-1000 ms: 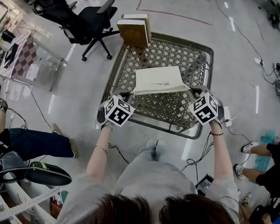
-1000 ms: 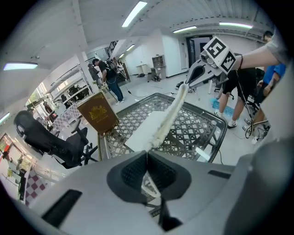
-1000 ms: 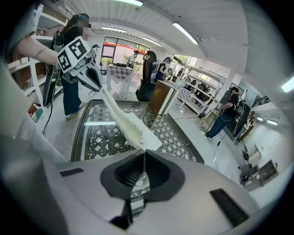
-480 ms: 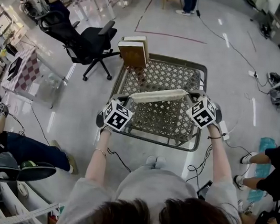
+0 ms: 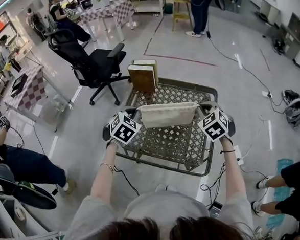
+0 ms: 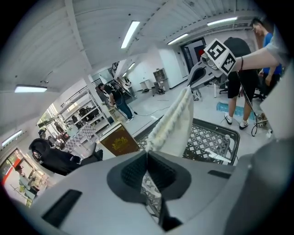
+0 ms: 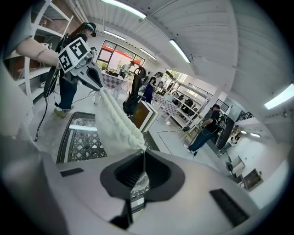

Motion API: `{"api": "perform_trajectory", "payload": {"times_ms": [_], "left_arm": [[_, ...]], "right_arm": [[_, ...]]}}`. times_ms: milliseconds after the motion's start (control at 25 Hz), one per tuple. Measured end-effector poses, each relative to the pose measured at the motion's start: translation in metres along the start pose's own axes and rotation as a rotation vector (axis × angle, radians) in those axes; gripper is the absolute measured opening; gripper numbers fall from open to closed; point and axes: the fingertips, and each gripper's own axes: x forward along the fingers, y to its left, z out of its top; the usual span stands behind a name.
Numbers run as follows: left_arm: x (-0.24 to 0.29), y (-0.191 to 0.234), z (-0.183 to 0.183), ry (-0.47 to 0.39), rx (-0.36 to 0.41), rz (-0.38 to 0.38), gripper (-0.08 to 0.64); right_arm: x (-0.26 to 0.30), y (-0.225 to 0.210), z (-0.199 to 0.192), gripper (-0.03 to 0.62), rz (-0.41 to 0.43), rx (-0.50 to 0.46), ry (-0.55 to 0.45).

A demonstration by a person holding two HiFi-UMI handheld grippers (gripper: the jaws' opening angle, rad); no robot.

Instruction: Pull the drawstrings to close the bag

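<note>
Head view: L claw, R claw grip bag

Head view: set high over the person's own head, facing steeply down past both forearms onto the lattice desk. Wide, with floor all round.

Left gripper view: sits close behind its own jaws, tipped up so ceiling fills the top. Faces across to the right gripper.

Right gripper view: the mirror of it, facing the left gripper.

Shared by all three: the bag and the desk.
</note>
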Motion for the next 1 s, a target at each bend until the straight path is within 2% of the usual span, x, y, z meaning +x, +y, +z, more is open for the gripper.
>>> {"api": "perform_trajectory", "payload": {"times_ms": [400, 720, 1000], "left_arm": [[-0.026, 0.026, 0.034, -0.077, 0.016, 0.075, 0.026], [-0.044, 0.042, 0.060, -0.149, 0.016, 0.136, 0.026], [-0.059, 0.057, 0.079, -0.215, 0.014, 0.204, 0.026]], "right_arm": [[-0.025, -0.026, 0.030, 0.025, -0.058, 0.021, -0.087], [-0.040, -0.047, 0.048, 0.025, -0.159, 0.011, -0.145], [-0.051, -0.060, 0.062, 0.025, -0.195, 0.015, -0.185]]}}
